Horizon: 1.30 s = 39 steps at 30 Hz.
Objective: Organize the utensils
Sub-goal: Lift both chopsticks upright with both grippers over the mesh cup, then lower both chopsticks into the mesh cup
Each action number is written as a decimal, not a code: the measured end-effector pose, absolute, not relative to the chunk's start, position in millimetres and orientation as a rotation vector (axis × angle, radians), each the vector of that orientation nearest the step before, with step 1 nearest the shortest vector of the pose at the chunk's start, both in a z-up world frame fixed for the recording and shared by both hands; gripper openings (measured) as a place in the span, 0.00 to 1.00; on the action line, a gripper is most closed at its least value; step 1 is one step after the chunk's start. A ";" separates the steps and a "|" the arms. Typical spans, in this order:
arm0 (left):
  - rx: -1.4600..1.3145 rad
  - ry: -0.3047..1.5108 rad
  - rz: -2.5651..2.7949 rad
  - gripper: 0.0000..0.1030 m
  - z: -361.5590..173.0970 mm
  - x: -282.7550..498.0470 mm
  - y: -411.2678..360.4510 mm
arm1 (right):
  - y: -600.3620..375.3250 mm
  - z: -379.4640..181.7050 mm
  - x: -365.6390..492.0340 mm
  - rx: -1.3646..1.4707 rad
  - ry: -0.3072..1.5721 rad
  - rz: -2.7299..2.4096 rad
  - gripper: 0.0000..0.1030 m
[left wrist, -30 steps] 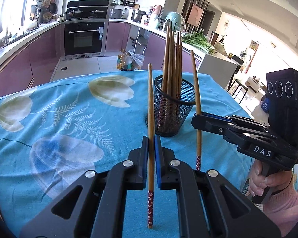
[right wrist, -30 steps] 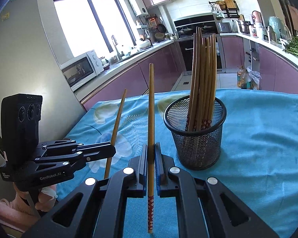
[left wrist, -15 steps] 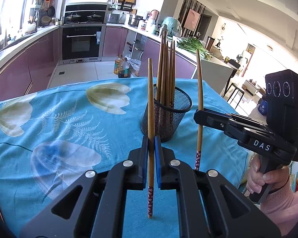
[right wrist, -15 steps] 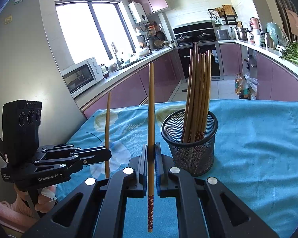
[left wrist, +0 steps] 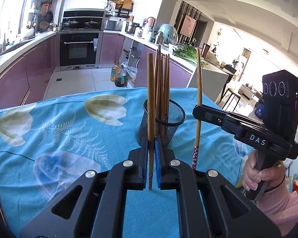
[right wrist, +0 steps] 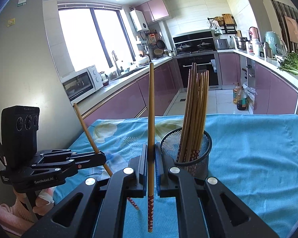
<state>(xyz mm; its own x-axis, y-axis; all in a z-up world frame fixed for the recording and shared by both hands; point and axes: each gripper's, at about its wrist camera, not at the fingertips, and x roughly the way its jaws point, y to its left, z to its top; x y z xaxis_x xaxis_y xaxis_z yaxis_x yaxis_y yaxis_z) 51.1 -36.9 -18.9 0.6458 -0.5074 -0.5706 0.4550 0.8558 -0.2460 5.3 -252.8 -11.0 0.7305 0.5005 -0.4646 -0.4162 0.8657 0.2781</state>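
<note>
A black mesh cup [left wrist: 162,122] [right wrist: 186,152] stands on the blue flowered tablecloth [left wrist: 59,130] and holds several wooden chopsticks [right wrist: 195,107]. My left gripper [left wrist: 151,158] is shut on one wooden chopstick [left wrist: 150,103], held upright just in front of the cup. My right gripper [right wrist: 151,158] is shut on another chopstick [right wrist: 151,119], upright, left of the cup. In the left wrist view the right gripper [left wrist: 196,112] holds its chopstick [left wrist: 198,83] right of the cup. In the right wrist view the left gripper [right wrist: 101,157] holds its chopstick [right wrist: 89,132] tilted.
The table's far edge [right wrist: 228,116] drops to the kitchen floor, where oil bottles [left wrist: 118,75] stand. Purple cabinets, an oven [left wrist: 78,48] and a counter with greens [right wrist: 294,63] lie beyond. A microwave [right wrist: 82,83] sits on the left counter.
Both grippers have pulled back and up a little with their chopsticks. The left gripper's chopstick now leans in the right wrist view. The cup looks further away.
</note>
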 end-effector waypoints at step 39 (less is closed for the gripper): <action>-0.080 0.551 -0.633 0.07 51.2 81.7 -62.1 | -264.3 20.6 48.2 0.200 0.457 0.478 0.06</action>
<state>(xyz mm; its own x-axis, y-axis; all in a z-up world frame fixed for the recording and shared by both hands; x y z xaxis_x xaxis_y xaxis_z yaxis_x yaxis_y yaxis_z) 81.7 -62.1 51.2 0.6684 -0.5812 -0.4641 0.5396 0.8084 -0.2352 48.2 -264.3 20.6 0.7896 0.4851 -0.3758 -0.3971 0.8708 0.2899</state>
